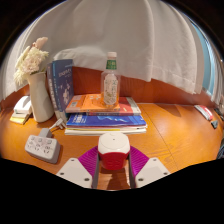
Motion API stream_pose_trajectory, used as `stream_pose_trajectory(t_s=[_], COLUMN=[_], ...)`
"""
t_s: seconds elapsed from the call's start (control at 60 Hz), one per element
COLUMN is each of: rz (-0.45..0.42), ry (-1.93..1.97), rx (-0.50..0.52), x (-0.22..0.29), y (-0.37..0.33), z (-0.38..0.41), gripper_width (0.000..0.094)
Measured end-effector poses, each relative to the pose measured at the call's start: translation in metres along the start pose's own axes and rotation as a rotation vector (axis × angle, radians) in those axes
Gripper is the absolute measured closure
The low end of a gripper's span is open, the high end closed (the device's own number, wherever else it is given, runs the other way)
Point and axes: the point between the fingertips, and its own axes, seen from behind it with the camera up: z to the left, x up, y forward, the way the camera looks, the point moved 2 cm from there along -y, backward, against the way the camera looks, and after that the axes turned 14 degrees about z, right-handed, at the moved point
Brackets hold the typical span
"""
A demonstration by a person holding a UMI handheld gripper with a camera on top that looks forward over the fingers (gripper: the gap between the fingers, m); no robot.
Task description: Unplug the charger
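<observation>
A white charger with a red lower part (113, 146) sits between my two fingers, and both pink pads (88, 159) press against its sides. My gripper (113, 156) is shut on it and holds it over the wooden table (175, 140). A white power strip (42, 147) lies on the table to the left of the fingers, apart from the charger. I see no cable on the charger.
A stack of books (105, 122) lies just beyond the charger, with a clear bottle (110, 82) standing behind it. A vase of flowers (40, 95) and an upright blue book (62, 80) stand at the left. A white curtain (150, 40) hangs behind.
</observation>
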Motion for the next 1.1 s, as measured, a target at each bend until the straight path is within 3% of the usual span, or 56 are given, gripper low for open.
stream_pose_trajectory(t_s=[0.133,0.233,0.3,0.517,0.8,1.1], rz=[-0.006,0.042,0.043,0.01,-0.119,-0.162], ry=[-0.037,-0.028,-0.021,0.012,0.047,0.008], rx=[-0.01,0.03,0.036,0.025,-0.008,0.067], x=[-0.003,-0.012,-0.012,-0.007,0.019,-0.002], y=[0.001,0.001,-0.004,-0.059,-0.196,-0.285], z=[0.003,0.013,0.017,0.028,0.064,0.133], gripper_width=[0.0419,0.0167,0.012,0.0114,0.0102,0.0095])
